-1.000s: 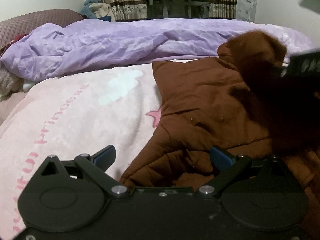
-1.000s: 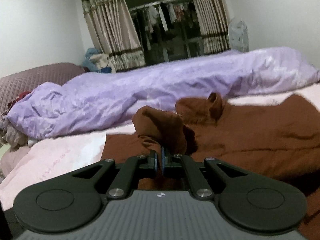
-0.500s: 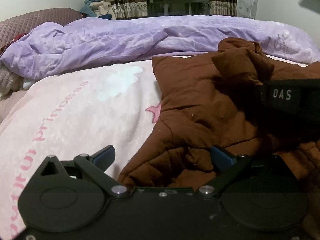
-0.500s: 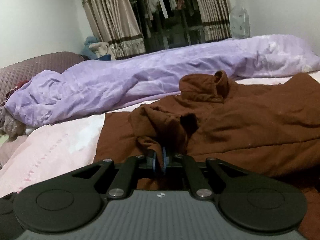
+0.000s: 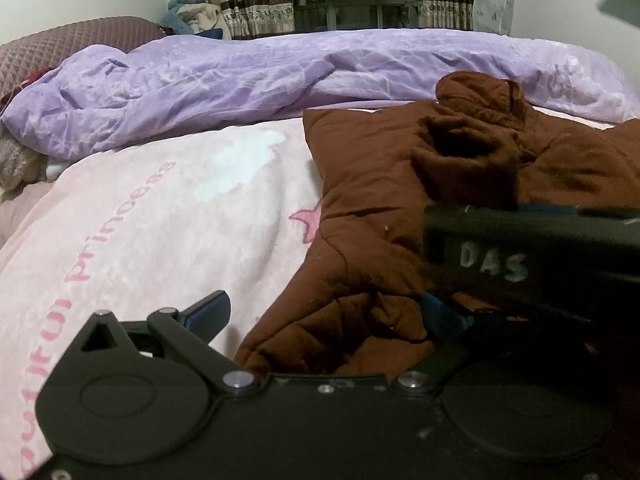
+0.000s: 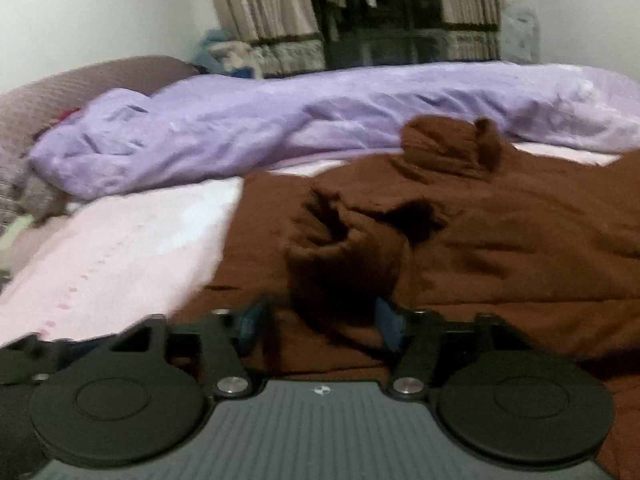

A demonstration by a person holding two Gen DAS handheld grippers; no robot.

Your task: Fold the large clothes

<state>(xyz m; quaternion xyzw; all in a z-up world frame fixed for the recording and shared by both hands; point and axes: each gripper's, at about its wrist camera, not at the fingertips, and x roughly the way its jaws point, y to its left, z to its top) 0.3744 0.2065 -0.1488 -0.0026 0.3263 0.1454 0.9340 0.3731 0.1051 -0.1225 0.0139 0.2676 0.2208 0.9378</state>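
"DAS" is lettered in white on the right tongs (image 5: 520,256); the pink bedsheet (image 5: 160,208) reads "Princess". A brown quilted jacket (image 5: 372,184) lies rumpled on the sheet, cuff bunched. Both left tongs (image 5: 320,314) and right tongs stand spread.

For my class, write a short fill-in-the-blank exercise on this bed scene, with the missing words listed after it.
1. The padded jacket lying on the bed is ____ in colour.
2. Behind the jacket, along the far side, lies a crumpled ____ duvet.
3. The right hand-held gripper has its jaws ____, with the sleeve cuff lying between them.
4. The pink sheet carries lettering and a small pink ____ beside the jacket's edge.

Missing words: brown; purple; open; star
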